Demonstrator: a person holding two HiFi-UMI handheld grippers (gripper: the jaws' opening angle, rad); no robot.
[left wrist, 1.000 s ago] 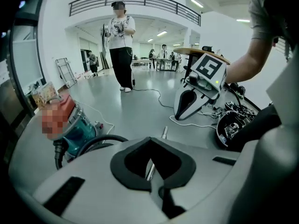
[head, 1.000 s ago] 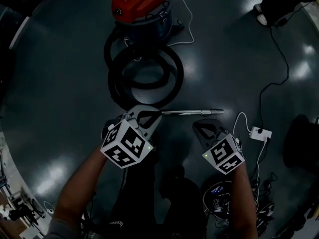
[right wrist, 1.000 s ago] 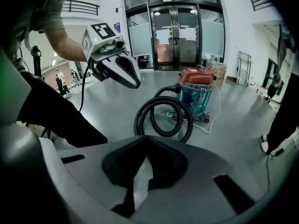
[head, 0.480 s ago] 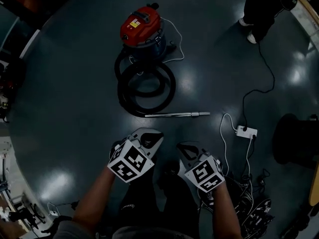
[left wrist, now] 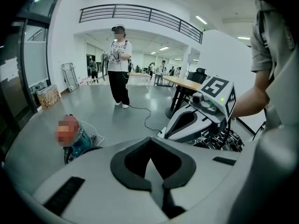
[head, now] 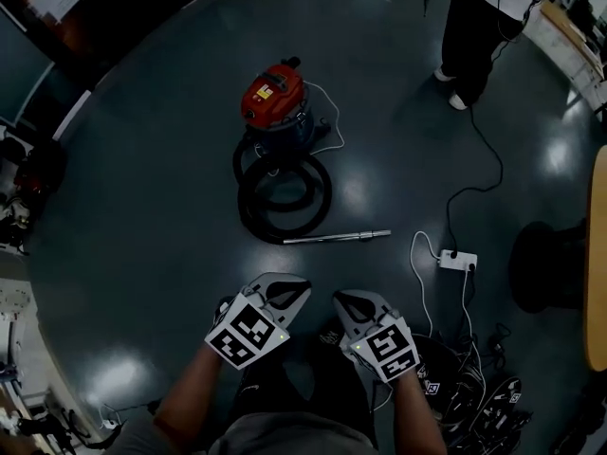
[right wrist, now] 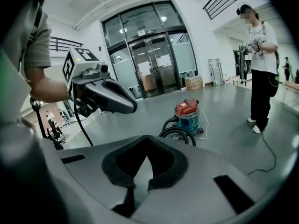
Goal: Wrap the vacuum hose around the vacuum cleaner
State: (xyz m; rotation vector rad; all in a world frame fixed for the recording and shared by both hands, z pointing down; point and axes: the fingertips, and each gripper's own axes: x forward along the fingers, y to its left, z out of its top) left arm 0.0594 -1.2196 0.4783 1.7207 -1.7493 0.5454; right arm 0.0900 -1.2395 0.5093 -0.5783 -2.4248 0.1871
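Finds the hose (head: 322, 202) coiled on the floor against the vacuum cleaner (head: 275, 102), not round its body. Keeps left gripper (head: 285, 287) and right gripper (head: 349, 303) well short of it, jaws together, empty. Seemingly leaves the wrapping undone.

Your head camera looks steeply down from high above the floor (head: 142, 207). Your left hand-held gripper (head: 283, 287) and right hand-held gripper (head: 347, 303) cameras look level; all share the distant vacuum cleaner (head: 275, 98).
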